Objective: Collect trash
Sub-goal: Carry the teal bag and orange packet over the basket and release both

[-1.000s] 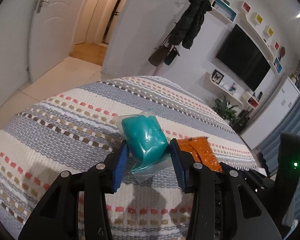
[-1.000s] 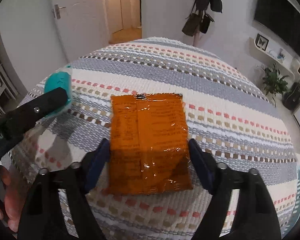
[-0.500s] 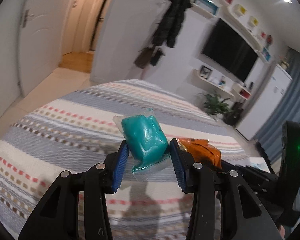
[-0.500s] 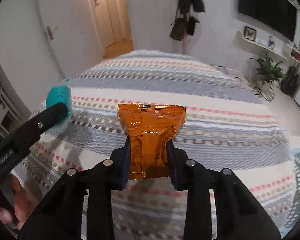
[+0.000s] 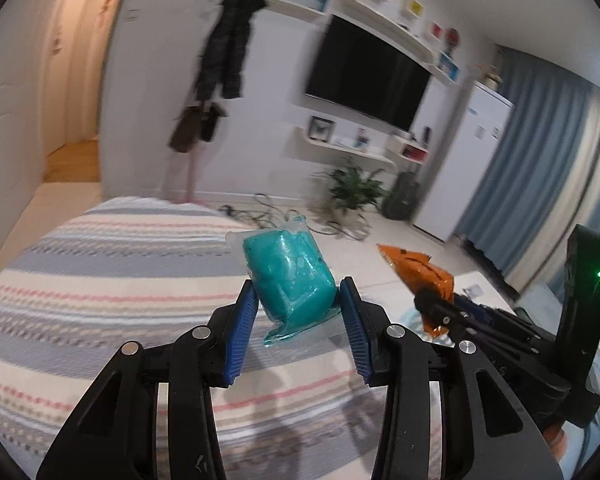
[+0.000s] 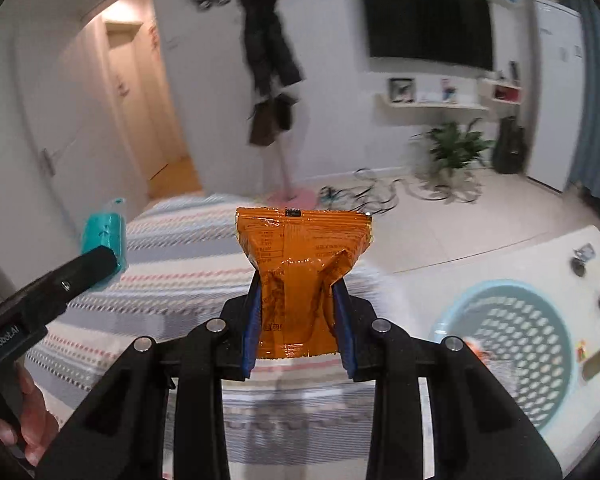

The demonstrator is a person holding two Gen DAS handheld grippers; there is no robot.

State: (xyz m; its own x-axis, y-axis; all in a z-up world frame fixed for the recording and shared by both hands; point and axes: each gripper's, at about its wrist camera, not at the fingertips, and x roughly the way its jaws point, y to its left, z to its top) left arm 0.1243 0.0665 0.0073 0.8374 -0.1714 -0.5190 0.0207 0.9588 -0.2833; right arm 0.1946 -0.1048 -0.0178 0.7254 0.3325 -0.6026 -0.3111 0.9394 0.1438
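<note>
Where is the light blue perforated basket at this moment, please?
The basket shows only in the right wrist view, at lower right, on the floor beside the striped bed, to the right of the right gripper holding the orange wrapper.

Glossy, crinkled orange foil wrapper (image 6: 302,276) is catching the room light between ribbed blue pads (image 6: 250,330) on matt black plastic fingers, while a clear, shiny film pouch of teal putty (image 5: 290,280) is glistening nearby. Below, a coarse woven striped bedspread (image 5: 100,280) is lying beside a perforated pale-blue plastic basket (image 6: 512,344) on smooth, glossy floor tiles (image 6: 460,220).
</note>
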